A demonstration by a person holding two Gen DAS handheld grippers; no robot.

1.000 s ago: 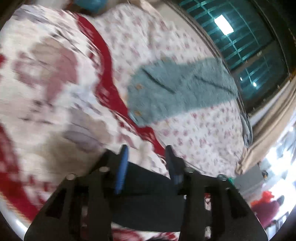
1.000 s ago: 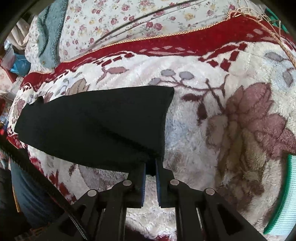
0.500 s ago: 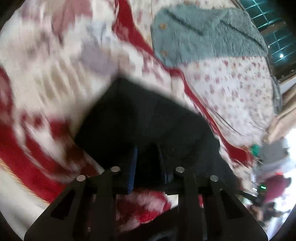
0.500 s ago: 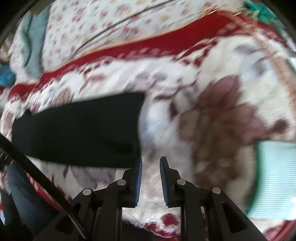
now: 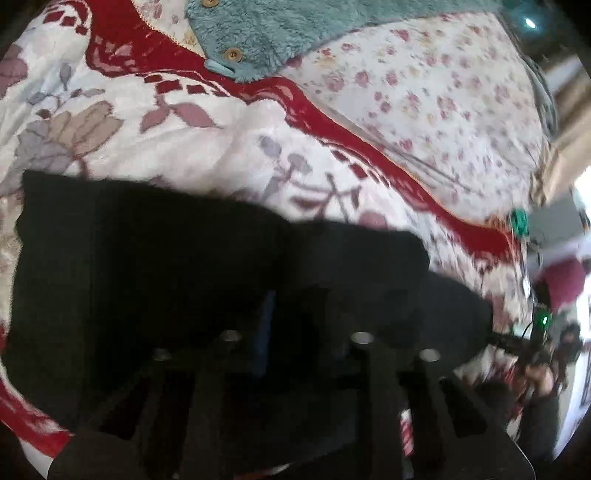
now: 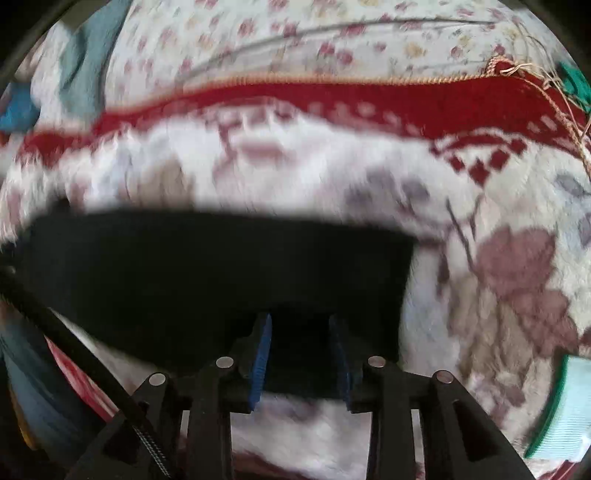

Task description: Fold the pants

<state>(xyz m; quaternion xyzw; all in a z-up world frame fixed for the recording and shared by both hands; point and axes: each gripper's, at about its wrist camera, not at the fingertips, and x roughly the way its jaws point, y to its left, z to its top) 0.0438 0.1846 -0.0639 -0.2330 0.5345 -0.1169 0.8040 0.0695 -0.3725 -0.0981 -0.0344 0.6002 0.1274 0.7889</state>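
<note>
The black pants (image 5: 147, 251) lie flat on a white blanket with a red border (image 5: 184, 140). My left gripper (image 5: 297, 317) sits low over the pants' near edge. Its jaws are closing, and dark cloth is bunched between the fingers, which are hard to make out against it. In the right wrist view the pants (image 6: 207, 266) stretch from the left edge to a folded end right of centre. My right gripper (image 6: 301, 347) is at their near edge. Its jaws are opening, and the blue pads stand apart with the cloth edge lying loose between them.
A teal fluffy garment with buttons (image 5: 295, 33) lies on the floral sheet (image 5: 424, 110) beyond the blanket. A pale green folded cloth (image 6: 569, 402) sits at the right edge of the right wrist view. A black cable (image 6: 74, 343) crosses its lower left.
My left gripper dropped onto the pants and its jaws narrowed around the cloth. My right gripper let go of the pants' corner, spread its pads and shifted along the near edge.
</note>
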